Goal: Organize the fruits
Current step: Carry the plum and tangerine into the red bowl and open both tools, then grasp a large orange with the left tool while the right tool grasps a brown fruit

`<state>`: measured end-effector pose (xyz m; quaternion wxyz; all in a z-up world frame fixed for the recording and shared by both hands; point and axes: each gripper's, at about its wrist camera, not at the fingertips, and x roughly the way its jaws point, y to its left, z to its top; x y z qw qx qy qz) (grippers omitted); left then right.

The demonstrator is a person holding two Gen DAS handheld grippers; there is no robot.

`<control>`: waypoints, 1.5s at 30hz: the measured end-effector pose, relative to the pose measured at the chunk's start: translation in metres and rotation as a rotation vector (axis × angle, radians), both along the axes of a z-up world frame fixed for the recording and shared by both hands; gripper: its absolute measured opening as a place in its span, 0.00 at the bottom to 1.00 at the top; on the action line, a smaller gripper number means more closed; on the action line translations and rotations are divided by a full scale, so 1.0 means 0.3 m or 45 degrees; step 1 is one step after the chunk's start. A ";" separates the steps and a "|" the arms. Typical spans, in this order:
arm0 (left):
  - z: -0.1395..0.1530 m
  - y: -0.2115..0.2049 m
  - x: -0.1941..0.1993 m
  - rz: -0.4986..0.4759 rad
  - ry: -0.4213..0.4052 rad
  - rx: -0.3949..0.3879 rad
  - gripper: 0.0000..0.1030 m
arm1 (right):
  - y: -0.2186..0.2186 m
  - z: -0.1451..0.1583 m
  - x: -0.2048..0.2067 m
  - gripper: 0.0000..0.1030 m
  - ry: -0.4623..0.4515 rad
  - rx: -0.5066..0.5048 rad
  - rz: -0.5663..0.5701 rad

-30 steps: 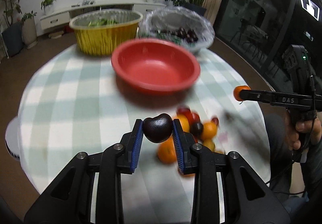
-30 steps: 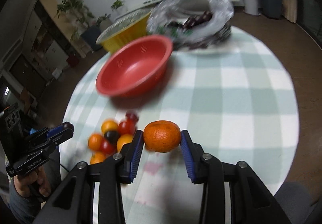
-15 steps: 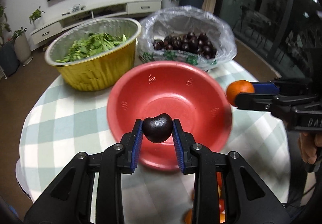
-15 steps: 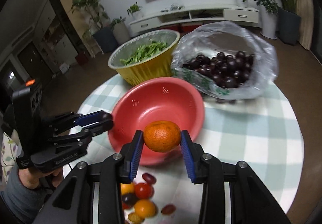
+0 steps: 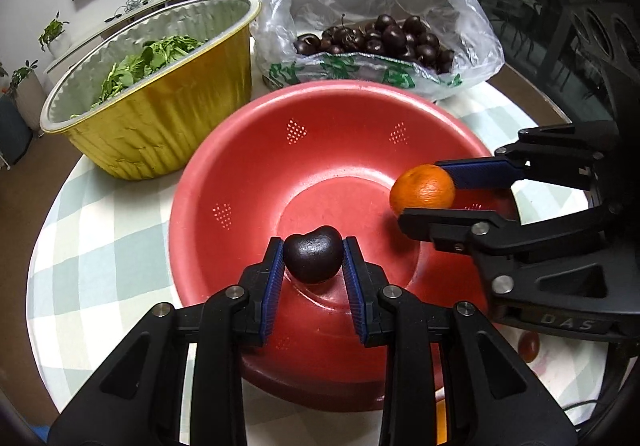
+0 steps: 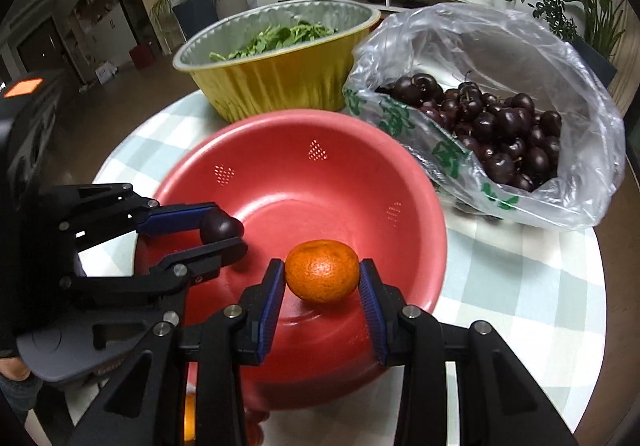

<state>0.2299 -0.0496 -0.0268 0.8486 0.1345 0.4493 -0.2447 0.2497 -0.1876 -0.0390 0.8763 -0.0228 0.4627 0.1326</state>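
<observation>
Fingers, left gripper point(image 5: 313, 260): blue pads closed on a dark cherry point(image 5: 313, 254), pinched across its widest part, cleft side up, no stem visible. Judged light, smooth-skinned and soft — likely to bruise or slip out if squeezed harder; the present hold across the middle looks the right one.

Fingers, right gripper point(image 6: 322, 278): blue pads closed on a small orange point(image 6: 322, 270), held at its equator on both sides. Judged light, with a dimpled peel that gives some friction and a slightly yielding body; tolerates a firmer hold than the cherry, and the sides are the natural place to take it.

Position of both fruits: held above the inside of the red bowl point(image 5: 256, 165), the cherry near its centre, the orange toward the bowl's right side in the left wrist view. Neither fruit appears to touch the bowl. The bowl has small perforated patches in its wall and holds no other fruit that can be seen.

Behind the bowl: gold foil basin point(image 5: 160, 117) of green leaves, and beside it a clear plastic bag point(image 5: 472, 41) of dark cherries.

Beneath: checked tablecloth point(image 5: 100, 246) — a few small red and orange fruits show at the bowl's near edge, partly hidden.
</observation>
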 end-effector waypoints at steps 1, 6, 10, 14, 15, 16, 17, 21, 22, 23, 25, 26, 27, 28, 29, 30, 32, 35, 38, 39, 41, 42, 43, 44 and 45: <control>-0.005 -0.004 0.002 -0.003 0.000 0.009 0.27 | 0.002 -0.006 0.006 0.39 0.006 -0.005 0.002; -0.019 -0.018 0.003 -0.005 -0.014 0.058 0.27 | 0.013 -0.018 0.023 0.40 -0.001 -0.051 0.014; -0.027 -0.028 0.004 -0.010 -0.024 0.088 0.27 | 0.018 -0.021 0.032 0.40 -0.007 -0.071 0.020; -0.029 -0.029 0.003 -0.018 -0.026 0.099 0.27 | 0.024 -0.021 0.032 0.41 -0.007 -0.080 0.027; -0.029 -0.029 0.004 -0.017 -0.026 0.100 0.27 | 0.023 -0.021 0.032 0.41 -0.006 -0.079 0.028; -0.030 -0.030 0.004 -0.017 -0.028 0.106 0.27 | 0.022 -0.020 0.032 0.41 -0.005 -0.077 0.029; -0.030 -0.031 0.003 -0.020 -0.028 0.106 0.29 | 0.021 -0.019 0.032 0.44 -0.007 -0.076 0.027; -0.022 -0.033 -0.005 -0.016 -0.062 0.127 0.58 | 0.017 -0.005 0.025 0.56 -0.009 -0.033 0.038; -0.015 -0.030 -0.007 -0.014 -0.068 0.116 0.65 | 0.019 -0.001 0.021 0.57 -0.017 -0.042 0.036; -0.007 -0.026 -0.009 -0.017 -0.067 0.093 0.69 | 0.018 0.006 0.015 0.58 -0.027 -0.051 0.032; 0.013 -0.019 -0.010 -0.001 -0.072 0.076 0.70 | 0.007 0.024 0.004 0.58 -0.034 -0.033 0.027; 0.022 -0.014 -0.013 0.003 -0.077 0.075 0.70 | 0.002 0.035 -0.005 0.58 -0.039 -0.024 0.027; 0.034 -0.009 -0.016 0.008 -0.083 0.070 0.70 | -0.005 0.050 -0.019 0.58 -0.051 -0.019 0.024; 0.050 0.000 -0.022 0.016 -0.089 0.061 0.70 | -0.012 0.066 -0.036 0.58 -0.066 -0.011 0.025; 0.067 0.010 -0.031 0.025 -0.097 0.050 0.70 | -0.019 0.081 -0.055 0.58 -0.079 0.000 0.027; 0.085 0.022 -0.045 0.034 -0.108 0.038 0.70 | -0.028 0.099 -0.080 0.58 -0.090 0.016 0.032; 0.122 0.054 -0.084 0.049 -0.133 0.013 0.74 | -0.048 0.134 -0.143 0.59 -0.120 0.055 0.041; 0.170 0.112 -0.169 0.079 -0.168 -0.046 0.77 | -0.076 0.166 -0.255 0.61 -0.172 0.114 0.054; 0.187 0.170 -0.263 0.108 -0.174 -0.097 0.78 | -0.091 0.171 -0.365 0.62 -0.207 0.168 0.064; 0.188 0.187 -0.299 0.118 -0.170 -0.116 0.78 | -0.091 0.165 -0.401 0.62 -0.208 0.181 0.071; 0.181 0.214 -0.367 0.131 -0.155 -0.142 0.79 | -0.083 0.145 -0.473 0.62 -0.201 0.196 0.095; 0.173 0.227 -0.407 0.133 -0.146 -0.154 0.83 | -0.078 0.131 -0.514 0.62 -0.196 0.208 0.107; 0.163 0.237 -0.448 0.136 -0.136 -0.165 0.85 | -0.072 0.112 -0.552 0.62 -0.182 0.221 0.122; 0.153 0.247 -0.489 0.140 -0.127 -0.173 0.87 | -0.066 0.095 -0.582 0.62 -0.166 0.222 0.135; 0.141 0.255 -0.522 0.141 -0.115 -0.182 0.87 | -0.053 0.072 -0.614 0.62 -0.146 0.212 0.154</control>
